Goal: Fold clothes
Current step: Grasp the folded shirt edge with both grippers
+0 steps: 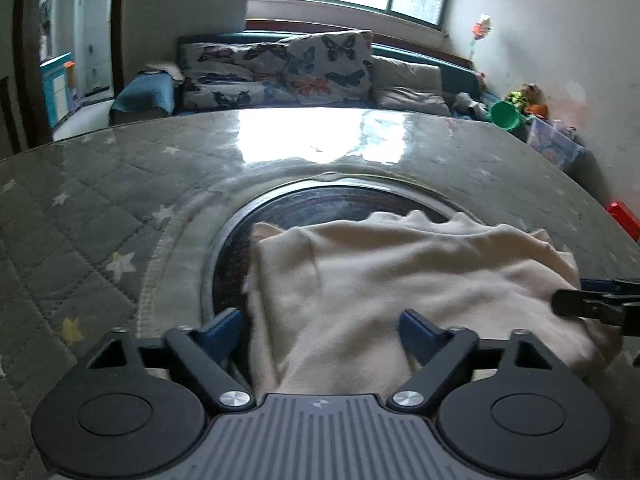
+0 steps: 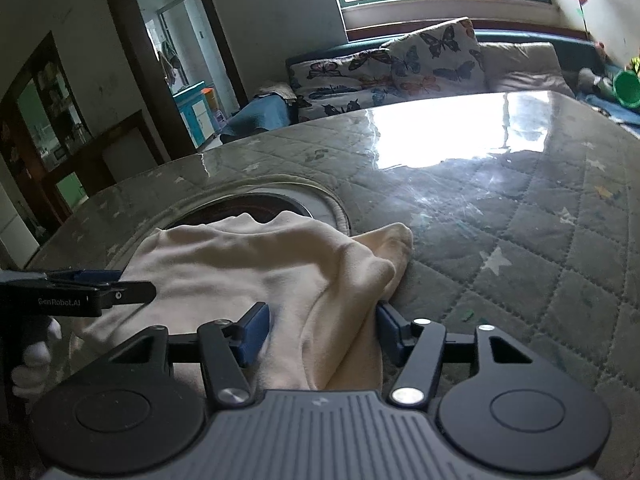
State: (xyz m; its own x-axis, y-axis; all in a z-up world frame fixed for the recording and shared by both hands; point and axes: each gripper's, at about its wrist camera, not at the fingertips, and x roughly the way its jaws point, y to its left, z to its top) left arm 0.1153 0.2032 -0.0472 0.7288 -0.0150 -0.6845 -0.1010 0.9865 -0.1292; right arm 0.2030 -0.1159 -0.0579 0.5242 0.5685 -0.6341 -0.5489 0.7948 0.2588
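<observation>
A: Where does the cream garment [image 1: 400, 280] lie?
B: Half over the dark round inset [image 1: 304, 204] of the quilted table [image 1: 100, 200], bunched toward the near edge

A: And left of the inset?
B: The left gripper [image 1: 322, 330] stands wide, cloth between its blue pads, untouched

A: Right of it?
B: The right gripper [image 2: 322, 330] stands narrower around a fold; grip unclear
</observation>
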